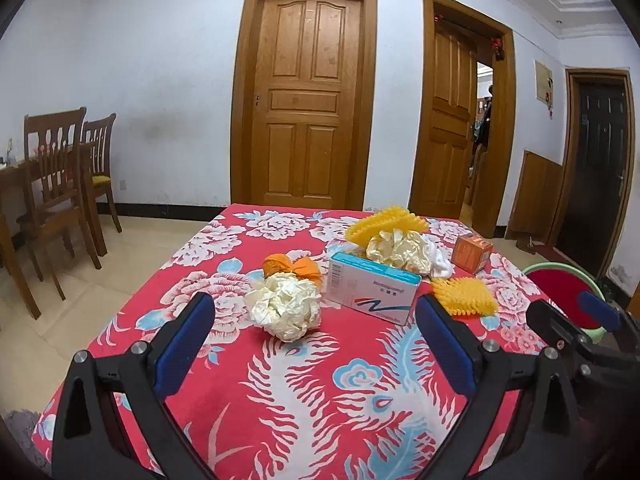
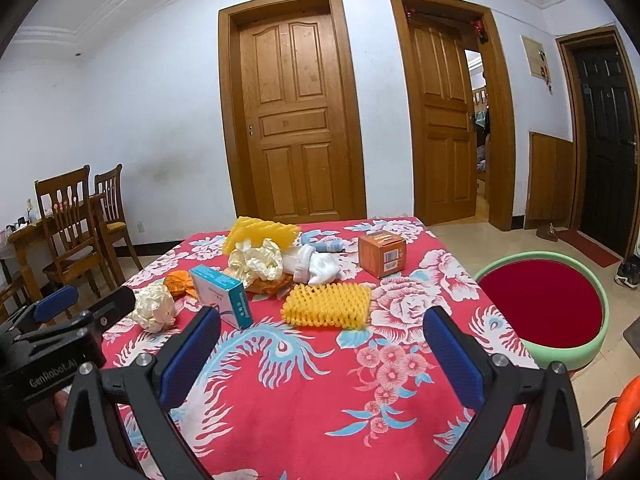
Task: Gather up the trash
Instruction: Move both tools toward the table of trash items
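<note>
Your left gripper (image 1: 312,344) is wide open and holds nothing, and the crumpled paper ball (image 1: 285,306) sits on the red tablecloth (image 1: 320,400) at about 11 o'clock, nearer to it than your equally wide, bare right gripper (image 2: 320,356).

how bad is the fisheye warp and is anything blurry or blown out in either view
Left wrist view: door frames bow outward, corners vignette black, crumpled paper ball sharp, no glare. Right wrist view: same bowing, ceiling moulding curves, yellow foam net crisp, light even with soft shadows.
</note>
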Tool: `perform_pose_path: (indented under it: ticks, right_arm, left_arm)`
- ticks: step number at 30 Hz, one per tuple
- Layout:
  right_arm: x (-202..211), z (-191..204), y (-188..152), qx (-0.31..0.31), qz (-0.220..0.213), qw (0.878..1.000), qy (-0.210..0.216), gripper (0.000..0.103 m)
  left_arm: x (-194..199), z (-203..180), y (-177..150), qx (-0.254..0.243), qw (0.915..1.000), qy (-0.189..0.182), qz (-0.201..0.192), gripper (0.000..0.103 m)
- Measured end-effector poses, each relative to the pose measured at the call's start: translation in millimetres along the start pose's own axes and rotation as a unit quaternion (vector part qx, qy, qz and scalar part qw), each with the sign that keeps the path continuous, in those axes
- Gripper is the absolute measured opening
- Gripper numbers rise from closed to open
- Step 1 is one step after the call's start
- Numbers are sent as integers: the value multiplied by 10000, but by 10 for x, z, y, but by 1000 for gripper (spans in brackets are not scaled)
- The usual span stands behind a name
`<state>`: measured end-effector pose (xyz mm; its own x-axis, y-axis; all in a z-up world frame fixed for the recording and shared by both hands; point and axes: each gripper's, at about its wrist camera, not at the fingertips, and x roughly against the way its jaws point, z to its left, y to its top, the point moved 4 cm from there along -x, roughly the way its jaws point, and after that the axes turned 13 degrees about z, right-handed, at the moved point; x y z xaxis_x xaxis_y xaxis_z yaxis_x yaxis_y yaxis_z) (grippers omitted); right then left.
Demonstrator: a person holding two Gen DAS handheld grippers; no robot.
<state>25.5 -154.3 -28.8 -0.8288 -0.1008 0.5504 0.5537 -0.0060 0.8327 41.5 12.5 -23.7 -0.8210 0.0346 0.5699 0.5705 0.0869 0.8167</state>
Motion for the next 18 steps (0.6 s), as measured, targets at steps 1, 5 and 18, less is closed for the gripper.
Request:
perform_pose_path:
  ticks: [1,5,18]
  right_arm:
    - [1,3,-3,7,-3,10000,-14,103]
    - [-1,-10,-7,-37,17,10000,-15,103]
    - [-32,-45,-16,-61,24,9999,-88,103]
  left_arm:
    - [-3,16,3,24,10000,-11,12,99]
    - [-26,53,-2,125,9999,-85,78,99]
    - [-46,-8,-16,13,9999,-8,104,99]
